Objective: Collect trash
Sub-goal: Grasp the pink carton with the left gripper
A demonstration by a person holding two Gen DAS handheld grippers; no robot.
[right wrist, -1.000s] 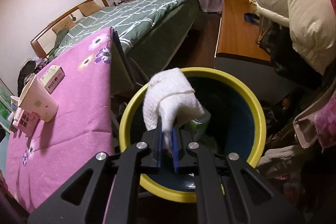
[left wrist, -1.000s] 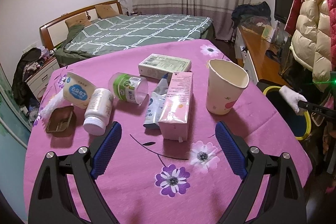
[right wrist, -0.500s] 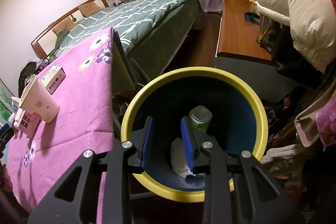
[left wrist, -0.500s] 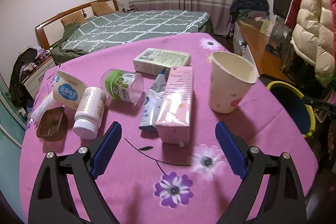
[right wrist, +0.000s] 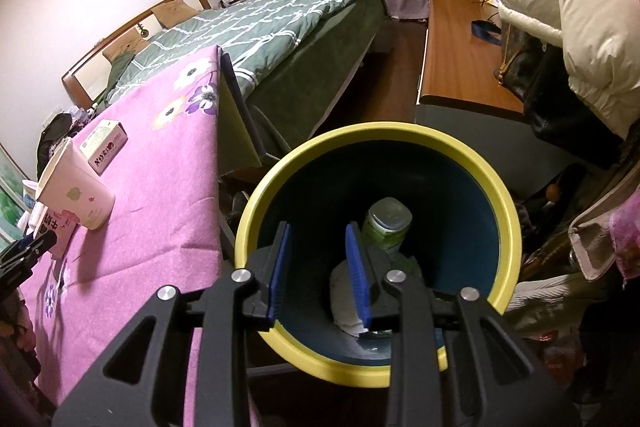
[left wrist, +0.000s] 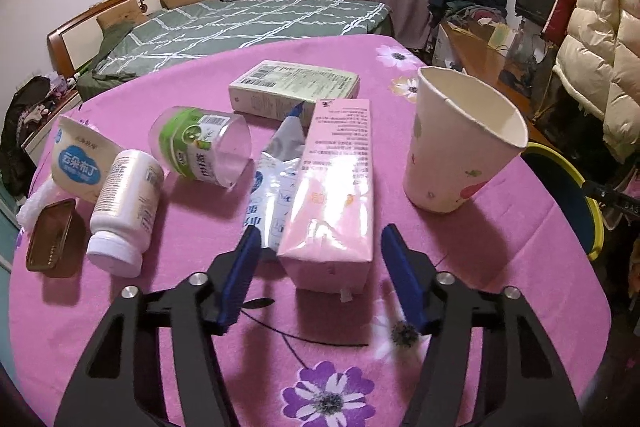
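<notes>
The pink carton (left wrist: 334, 195) lies lengthwise, straight ahead between your left gripper's (left wrist: 320, 277) spread fingers; your right gripper (right wrist: 318, 269) hangs parted, empty, over the bin (right wrist: 472, 163).

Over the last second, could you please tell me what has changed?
The right claw opened and dropped the white tissue into the yellow bin. The left claw advanced around the pink carton, narrowing but still open. Items on the table stayed put.

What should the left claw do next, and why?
Probably ease forward and close on the pink carton: the open left claw already straddles its near end, and the right claw hangs open and empty over the bin.
</notes>
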